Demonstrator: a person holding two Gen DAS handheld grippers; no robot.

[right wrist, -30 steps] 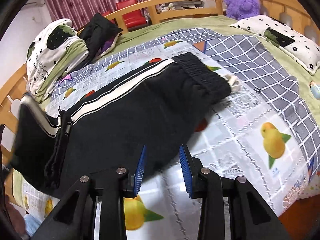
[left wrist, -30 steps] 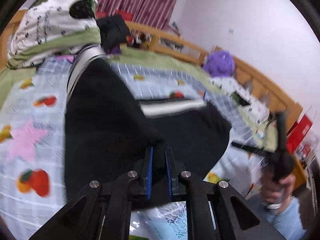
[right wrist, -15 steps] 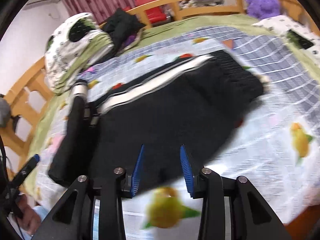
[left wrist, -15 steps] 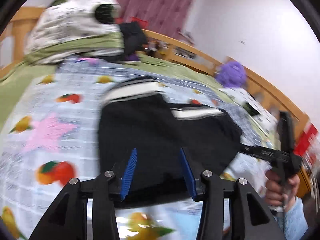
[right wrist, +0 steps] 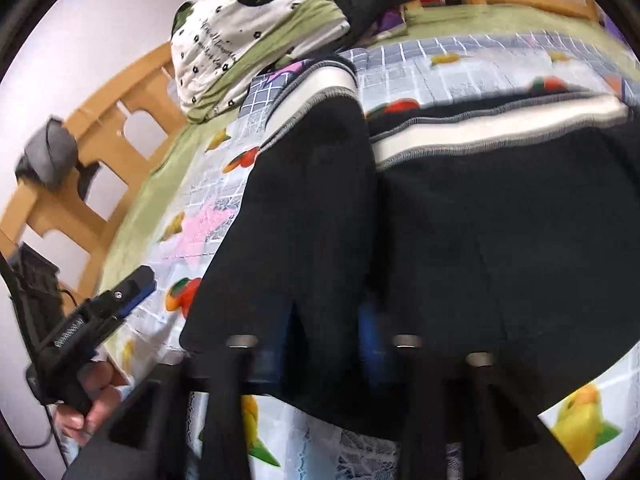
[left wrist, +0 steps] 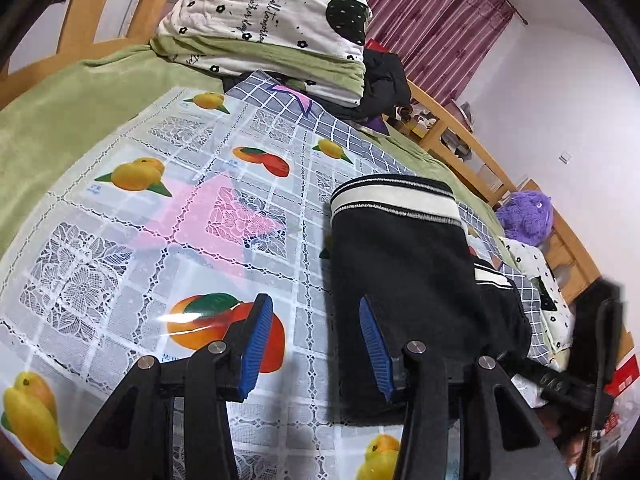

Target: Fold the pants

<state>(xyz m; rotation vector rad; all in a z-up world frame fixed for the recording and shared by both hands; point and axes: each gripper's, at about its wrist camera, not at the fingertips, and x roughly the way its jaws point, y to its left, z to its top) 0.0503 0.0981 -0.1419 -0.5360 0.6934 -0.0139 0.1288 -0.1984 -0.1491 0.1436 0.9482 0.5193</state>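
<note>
Bed (left wrist: 60,112) with a green blanket carries a glossy fruit-print cover (left wrist: 132,240), grid-patterned with oranges, lemons and a pink star. Black pants (left wrist: 404,272) with white side stripes lie on that cover, one part folded over so a striped edge faces up; in the right wrist view the dark cloth fills most of the frame and drapes over the camera's own fingers. Folded quilt (left wrist: 280,20), white and green with black flowers, sits at the far end by the wooden bed rail (right wrist: 120,120). Purple plush toy (left wrist: 528,216) rests near the far rail. Left gripper (left wrist: 316,344) hovers wide open over the cover, its right finger at the pants' near edge, holding nothing. Right gripper (right wrist: 320,344) is mostly hidden under cloth; its blue pads look apart, but whether it grasps cloth I cannot tell.
</note>
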